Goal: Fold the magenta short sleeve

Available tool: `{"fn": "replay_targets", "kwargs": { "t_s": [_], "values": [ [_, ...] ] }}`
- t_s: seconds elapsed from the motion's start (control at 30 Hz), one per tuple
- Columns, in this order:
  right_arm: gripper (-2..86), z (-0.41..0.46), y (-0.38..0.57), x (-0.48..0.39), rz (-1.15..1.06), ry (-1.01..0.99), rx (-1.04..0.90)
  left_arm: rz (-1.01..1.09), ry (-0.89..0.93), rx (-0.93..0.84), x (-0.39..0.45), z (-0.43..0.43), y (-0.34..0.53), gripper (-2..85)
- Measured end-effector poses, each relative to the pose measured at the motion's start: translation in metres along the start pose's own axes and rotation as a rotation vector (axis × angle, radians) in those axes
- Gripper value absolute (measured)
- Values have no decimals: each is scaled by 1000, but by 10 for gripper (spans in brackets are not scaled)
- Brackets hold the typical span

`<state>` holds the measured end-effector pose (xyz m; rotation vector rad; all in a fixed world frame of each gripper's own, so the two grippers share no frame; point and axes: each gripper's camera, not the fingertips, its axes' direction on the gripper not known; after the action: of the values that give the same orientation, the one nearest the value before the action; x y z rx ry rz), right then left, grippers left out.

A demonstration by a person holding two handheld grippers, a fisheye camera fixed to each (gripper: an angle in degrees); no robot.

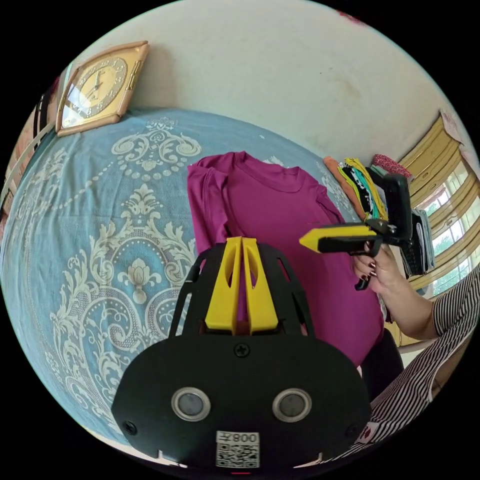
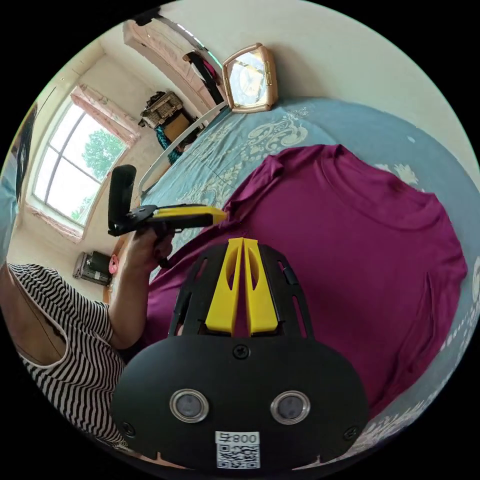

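Smooth magenta knit short-sleeve shirt (image 1: 280, 220) flat mid-frame on blue bedspread with cream scrollwork (image 1: 100, 240). Left gripper's (image 1: 241, 240) yellow wedge jaws clenched, nothing between. Right gripper (image 2: 242, 241) same, hovering over shirt. Gold-framed clock (image 1: 97, 87) upper left.

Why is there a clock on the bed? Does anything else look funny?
The clock leans against the wall at the head of the bed instead of hanging up, which is odd. The magenta shirt is not flat either: one sleeve is bunched and folded over. Nothing looks spilled or broken.
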<state>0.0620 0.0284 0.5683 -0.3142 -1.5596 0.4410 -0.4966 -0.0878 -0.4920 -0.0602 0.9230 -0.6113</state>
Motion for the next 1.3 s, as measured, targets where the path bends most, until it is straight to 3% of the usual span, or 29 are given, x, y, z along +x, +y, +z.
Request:
{"fn": "replay_targets", "kwargs": {
  "t_s": [0.13,0.4,0.63,0.83,1.03,1.3],
  "values": [
    [2,-34,87,9,133,20,-52,37,152,73,11,-29,16,5],
    [4,-104,274,24,460,-48,-39,1,488,-51,18,-82,83,25],
    [19,-136,393,13,565,42,-22,-364,305,-201,-30,-143,229,79],
    [43,-149,497,13,674,30,67,-620,324,-196,-65,-169,340,103],
    [63,-148,573,26,750,26,98,-753,454,-122,-84,-167,393,123],
    [75,-139,619,45,721,76,26,-692,431,-163,-82,-169,406,122]
  ]
}}
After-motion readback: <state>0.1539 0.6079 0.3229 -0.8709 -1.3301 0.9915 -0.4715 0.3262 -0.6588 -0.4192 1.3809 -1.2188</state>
